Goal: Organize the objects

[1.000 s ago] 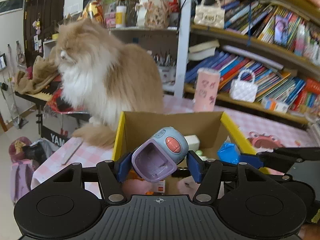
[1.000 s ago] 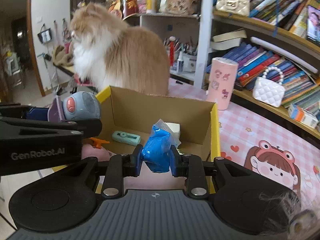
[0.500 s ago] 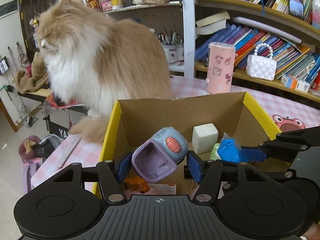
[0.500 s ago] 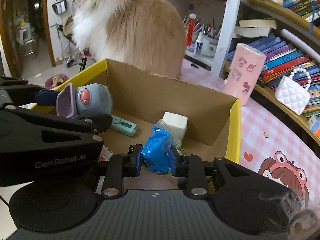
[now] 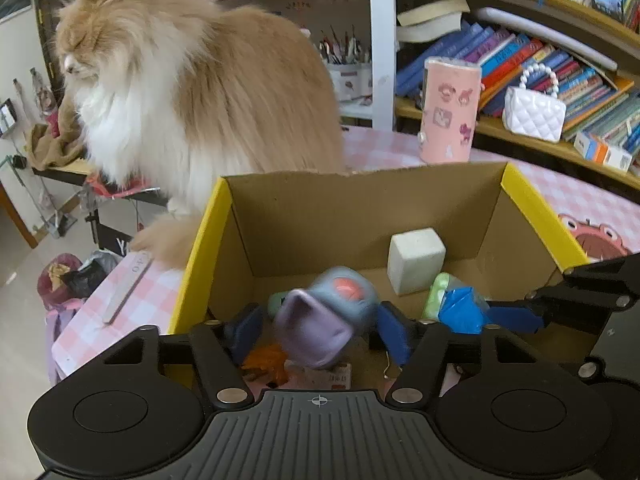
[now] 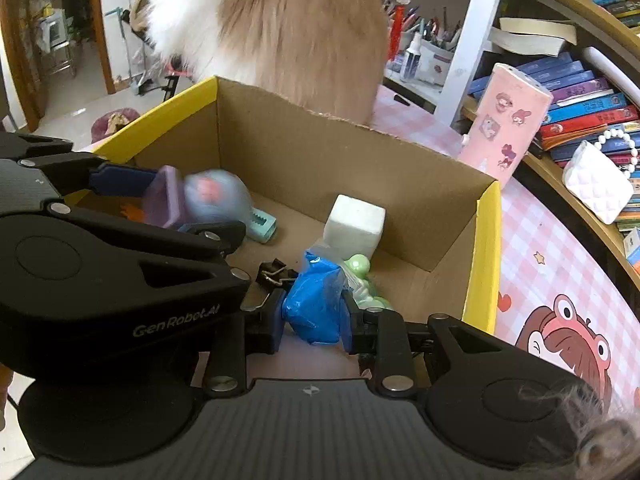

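Our left gripper (image 5: 318, 326) sat over the near edge of the cardboard box (image 5: 360, 204), jaws opening. The purple-and-grey toy (image 5: 326, 320) was between them, blurred, with gaps to both blue pads, so no grip. Our right gripper (image 6: 313, 314) was just to the right of it, jaws closed tight on a blue wrapped packet (image 6: 316, 304), held above the box floor.

Directly beyond the right fingertips: a black binder clip (image 6: 274, 274) to the left, a pale green toy (image 6: 362, 276) to the right, both on the box floor. Further in, a white cube (image 6: 354, 226) sat near the back wall. A teal clip-like piece (image 6: 262, 226) lay past the left gripper's tip. Under the left jaws we saw something orange (image 5: 266, 362); couldn't tell what.

Behind the box's far wall a long-haired cream cat (image 5: 192, 92) sat on the pink checked tabletop (image 5: 576, 196). Far right: a pink cylinder (image 5: 450, 110), then a white quilted mini bag (image 5: 534, 112) on the bookshelf (image 5: 520, 46).
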A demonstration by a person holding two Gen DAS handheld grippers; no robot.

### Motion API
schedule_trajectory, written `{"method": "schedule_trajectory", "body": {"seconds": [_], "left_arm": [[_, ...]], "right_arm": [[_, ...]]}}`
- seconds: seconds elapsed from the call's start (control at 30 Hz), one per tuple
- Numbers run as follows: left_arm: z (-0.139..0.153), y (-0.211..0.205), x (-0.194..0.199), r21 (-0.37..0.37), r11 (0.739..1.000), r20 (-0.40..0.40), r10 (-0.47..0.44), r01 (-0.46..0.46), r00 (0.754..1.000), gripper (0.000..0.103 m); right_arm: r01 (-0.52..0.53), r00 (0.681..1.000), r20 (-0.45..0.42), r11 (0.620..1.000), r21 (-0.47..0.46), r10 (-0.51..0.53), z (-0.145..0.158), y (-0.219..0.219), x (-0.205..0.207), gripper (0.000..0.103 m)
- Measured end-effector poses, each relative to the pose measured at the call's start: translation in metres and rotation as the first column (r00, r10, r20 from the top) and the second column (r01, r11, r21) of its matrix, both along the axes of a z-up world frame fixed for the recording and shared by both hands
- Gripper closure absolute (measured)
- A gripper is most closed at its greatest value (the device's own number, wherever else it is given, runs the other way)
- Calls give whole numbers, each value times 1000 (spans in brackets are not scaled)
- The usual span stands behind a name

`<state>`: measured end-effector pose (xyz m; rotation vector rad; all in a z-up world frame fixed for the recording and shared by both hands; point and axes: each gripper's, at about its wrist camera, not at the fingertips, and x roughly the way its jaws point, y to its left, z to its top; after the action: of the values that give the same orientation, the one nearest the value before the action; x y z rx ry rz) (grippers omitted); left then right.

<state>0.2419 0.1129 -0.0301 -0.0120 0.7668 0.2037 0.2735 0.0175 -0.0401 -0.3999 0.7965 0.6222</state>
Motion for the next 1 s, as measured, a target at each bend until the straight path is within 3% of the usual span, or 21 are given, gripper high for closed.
{"method": "schedule_trajectory", "body": {"seconds": [0.07,0.13,0.6,0.8,1.0], "left_arm": [[6,0,-4,-7,1000,32,3,-2,999,29],[14,0,-10,-15,1000,64,-1,2,998,26],[75,7,-75,-50,999,266,-3,17,964,15],[76,-3,-109,-34,998,294,-46,59,955,8],[54,-21,-136,-40,992,226,-111,123,968,7]], "right_arm": [[8,1000,18,1000,23,-9,3,-2,-1,63],[16,999,34,998,61,-18,6,-7,-4,60],[180,963,150,952,249,-222,60,-53,-60,60],[341,902,160,887,311,-402,70,-87,-105,60],[531,800,139,797,290,-584,55,-113,-145,60]]}}
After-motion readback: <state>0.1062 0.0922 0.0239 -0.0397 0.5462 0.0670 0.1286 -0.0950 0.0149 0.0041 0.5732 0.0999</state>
